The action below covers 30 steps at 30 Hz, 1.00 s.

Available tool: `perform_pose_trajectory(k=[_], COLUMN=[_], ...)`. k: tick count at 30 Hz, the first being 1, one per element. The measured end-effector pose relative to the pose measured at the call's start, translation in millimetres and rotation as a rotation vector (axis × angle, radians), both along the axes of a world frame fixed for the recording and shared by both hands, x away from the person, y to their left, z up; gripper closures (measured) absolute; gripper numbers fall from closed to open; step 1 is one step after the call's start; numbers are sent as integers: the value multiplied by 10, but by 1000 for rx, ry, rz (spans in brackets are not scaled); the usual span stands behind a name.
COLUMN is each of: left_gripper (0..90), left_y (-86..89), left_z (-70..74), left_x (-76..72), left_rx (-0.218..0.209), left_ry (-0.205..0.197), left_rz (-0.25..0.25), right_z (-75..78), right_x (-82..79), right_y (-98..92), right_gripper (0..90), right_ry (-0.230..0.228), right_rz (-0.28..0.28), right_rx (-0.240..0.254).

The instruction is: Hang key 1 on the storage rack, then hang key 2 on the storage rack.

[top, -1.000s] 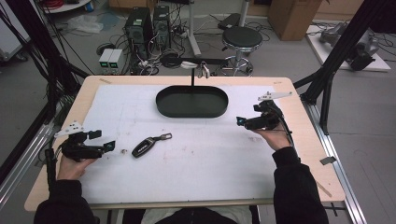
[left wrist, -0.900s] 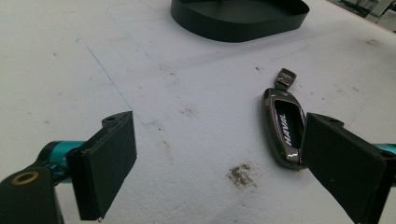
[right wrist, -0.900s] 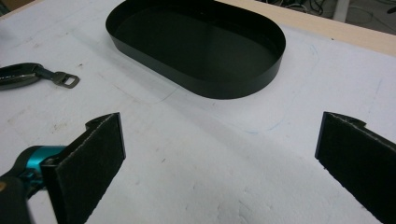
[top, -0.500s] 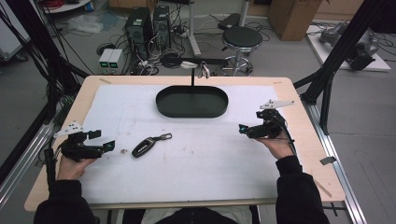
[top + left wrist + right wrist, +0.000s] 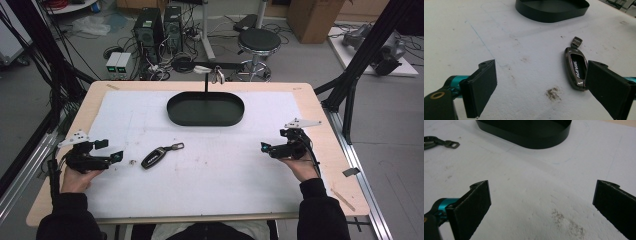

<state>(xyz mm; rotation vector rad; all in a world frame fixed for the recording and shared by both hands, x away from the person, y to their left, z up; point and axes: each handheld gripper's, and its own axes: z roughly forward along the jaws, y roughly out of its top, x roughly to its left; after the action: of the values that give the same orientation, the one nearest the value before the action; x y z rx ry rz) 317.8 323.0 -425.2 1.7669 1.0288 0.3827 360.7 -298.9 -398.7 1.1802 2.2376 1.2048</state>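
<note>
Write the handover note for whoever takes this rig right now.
Left gripper: open, holding nothing, low over the white mat, jaws pointing at the car key fob.
Right gripper: open, holding nothing, at the right side of the mat.
Fob: flat on the mat, just beyond the left gripper's jaw tips, apart from both.
Black oval tray: at the far middle of the mat, nothing visible in it.
Done: no grasp yet.
Left: probably grasp the fob; the tray looks the likely destination.

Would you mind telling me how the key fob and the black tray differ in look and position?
The key fob is small, slim and glossy with lettering; the black tray is large, oval, matte and walled. The key fob lies near the left hand-held gripper; the black tray sits at the far middle, apart from both grippers. Both are dark and rest on the white mat.
</note>
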Motion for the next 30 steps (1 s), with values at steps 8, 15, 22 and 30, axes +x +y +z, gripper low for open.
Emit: perform_pose_trajectory(k=[8, 15, 22, 30], left_gripper=[114, 112, 111, 111], left_y=[-21, -110, -437, -644], left_z=[-7, 68, 249, 295], left_x=[3, 33, 157, 331], left_rx=[17, 25, 91, 141], left_ry=[7, 19, 12, 43], left_rz=[-7, -41, -131, -177], right_z=[-205, -212, -258, -276], right_x=[-163, -225, -295, -313], right_y=[-49, -80, -158, -220], right_gripper=[8, 8, 8, 8], right_ry=[16, 14, 13, 6], right_rz=[-8, -12, -26, -36], right_rx=[-9, 1, 6, 17])
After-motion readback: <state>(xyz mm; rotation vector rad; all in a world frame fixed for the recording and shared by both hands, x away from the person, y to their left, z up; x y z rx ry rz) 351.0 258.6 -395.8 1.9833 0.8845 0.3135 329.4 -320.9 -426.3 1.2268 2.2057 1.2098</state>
